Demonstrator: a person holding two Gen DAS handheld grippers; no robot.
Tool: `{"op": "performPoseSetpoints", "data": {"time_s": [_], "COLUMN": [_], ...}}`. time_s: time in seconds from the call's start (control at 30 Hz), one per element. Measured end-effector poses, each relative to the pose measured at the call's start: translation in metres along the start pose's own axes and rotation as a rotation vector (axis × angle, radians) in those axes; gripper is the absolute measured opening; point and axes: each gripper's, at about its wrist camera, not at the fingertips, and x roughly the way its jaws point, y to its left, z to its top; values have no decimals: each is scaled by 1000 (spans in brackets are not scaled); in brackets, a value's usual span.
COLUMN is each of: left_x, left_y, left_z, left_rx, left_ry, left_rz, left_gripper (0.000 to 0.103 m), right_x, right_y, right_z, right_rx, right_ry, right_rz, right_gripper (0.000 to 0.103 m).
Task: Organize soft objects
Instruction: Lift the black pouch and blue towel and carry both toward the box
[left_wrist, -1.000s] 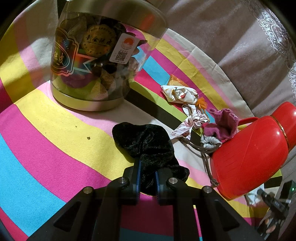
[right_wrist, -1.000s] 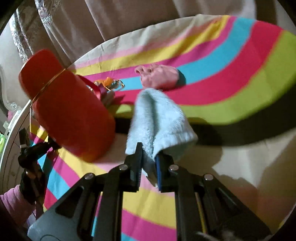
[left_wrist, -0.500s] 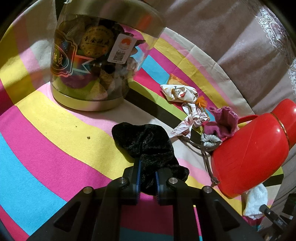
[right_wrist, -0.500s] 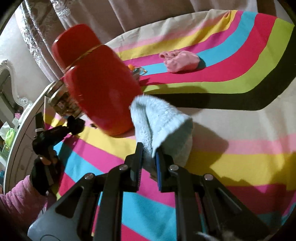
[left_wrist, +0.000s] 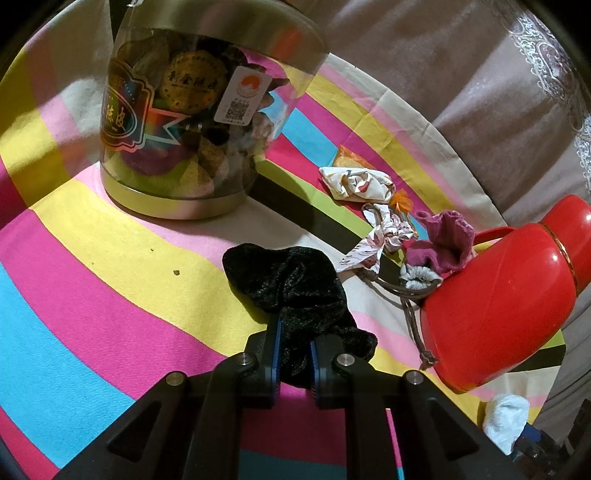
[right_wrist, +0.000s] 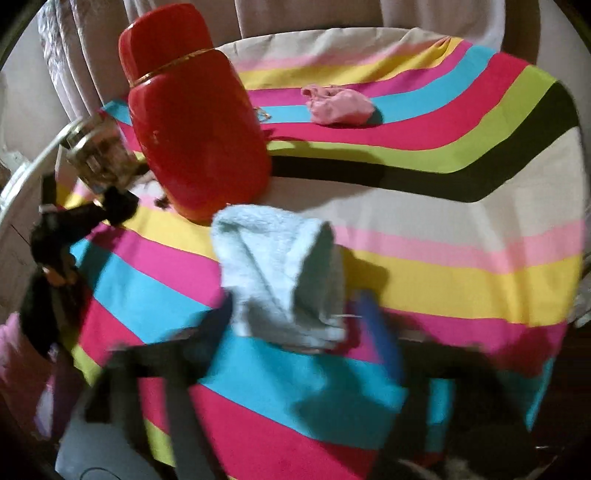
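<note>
Striped tablecloth (left_wrist: 92, 295) covers the table, curtain behind its far edge.

Red flask (left_wrist: 495, 314) upright near the far edge. Clear lidded jar (left_wrist: 192, 122), packed with small items, stands toward the table's left side.

Left gripper (left_wrist: 293, 343) angled downward, fingers (left_wrist: 271, 343) drawn narrow and clamped on the near end of the black velvet pouch (left_wrist: 288, 280); the pouch's remainder lies forward of the fingertips on the cloth.

Right gripper (right_wrist: 295, 325) angled downward, heavily blurred; jaws opening. Pale blue towel (right_wrist: 280, 269) sits between them on the cloth, near the flask's base; pad contact cannot be told.

Pink cloth (right_wrist: 338, 103) near the far edge. Magenta pouch (left_wrist: 443, 243), patterned rags (left_wrist: 354, 182) and a grey cord (left_wrist: 410, 314) cluster against the flask.
</note>
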Motion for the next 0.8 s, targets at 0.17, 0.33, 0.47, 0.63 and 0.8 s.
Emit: {"op": "performPoseSetpoints", "data": {"time_s": [0.17, 0.33, 0.47, 0.63, 0.8], "left_x": [0, 0, 0, 0, 0], "left_y": [-1, -1, -2, -1, -1], "left_z": [-1, 0, 0, 0, 0], "left_rx": [-3, -4, -4, -4, -1], "left_ry": [-1, -1, -3, -2, -2], "left_rz": [-2, -2, 0, 0, 3], "left_gripper": [14, 15, 15, 15, 15], "right_x": [33, 68, 64, 38, 14], "right_y": [0, 15, 33, 44, 53], "right_z": [9, 15, 11, 1, -4], "right_rx": [-11, -75, -160, -134, -119], "right_ry": [60, 88, 38, -11, -53], "right_rz": [-11, -31, -66, -31, 4], "right_gripper": [85, 88, 54, 25, 25]}}
